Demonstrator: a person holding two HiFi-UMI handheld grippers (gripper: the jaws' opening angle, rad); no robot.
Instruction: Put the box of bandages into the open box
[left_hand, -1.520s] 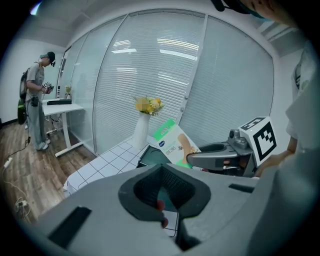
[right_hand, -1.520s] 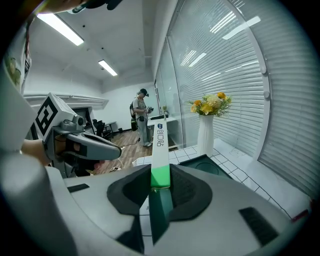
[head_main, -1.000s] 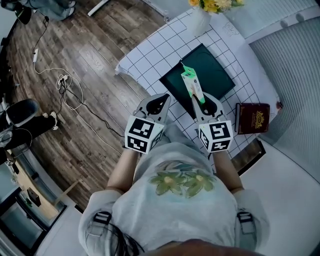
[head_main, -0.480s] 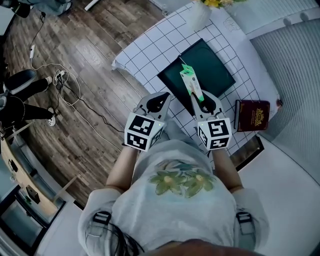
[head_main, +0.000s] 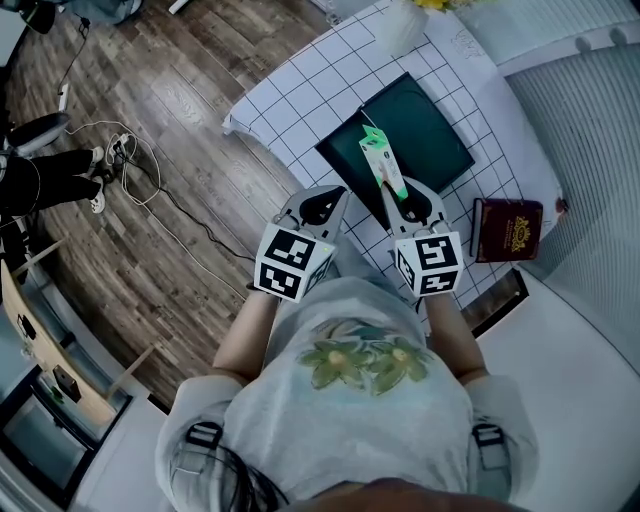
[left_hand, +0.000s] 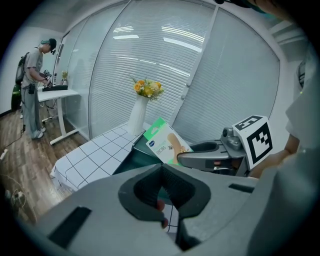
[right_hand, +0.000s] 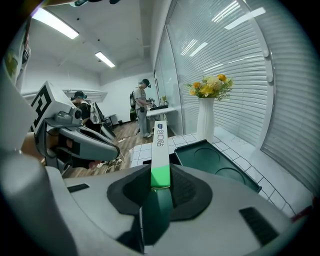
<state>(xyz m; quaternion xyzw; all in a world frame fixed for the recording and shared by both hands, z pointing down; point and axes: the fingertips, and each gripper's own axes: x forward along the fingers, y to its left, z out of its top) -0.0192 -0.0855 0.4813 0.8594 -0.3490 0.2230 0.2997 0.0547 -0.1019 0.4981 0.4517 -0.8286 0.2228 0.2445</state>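
My right gripper (head_main: 398, 188) is shut on the lower end of a slim green and white box of bandages (head_main: 381, 162), which stands up from the jaws over the near edge of the open dark green box (head_main: 425, 130). In the right gripper view the bandage box (right_hand: 160, 142) rises edge-on from my right gripper (right_hand: 160, 176), with the open box (right_hand: 220, 162) and its round recesses just beyond. My left gripper (head_main: 322, 195) hangs beside it on the left, shut and holding nothing. The left gripper view shows my left gripper (left_hand: 162, 172) and the bandage box (left_hand: 165, 142) held at the right.
The table (head_main: 300, 105) carries a white grid cloth. A white vase of yellow flowers (head_main: 400, 25) stands at its far end. A closed brown box (head_main: 505, 232) lies to the right. Cables (head_main: 130, 175) trail on the wooden floor at left. A person (left_hand: 35, 95) stands at a far desk.
Both grippers have stayed almost in place, the right one still holding the bandage box. A person's legs at the left edge have moved further up the floor.
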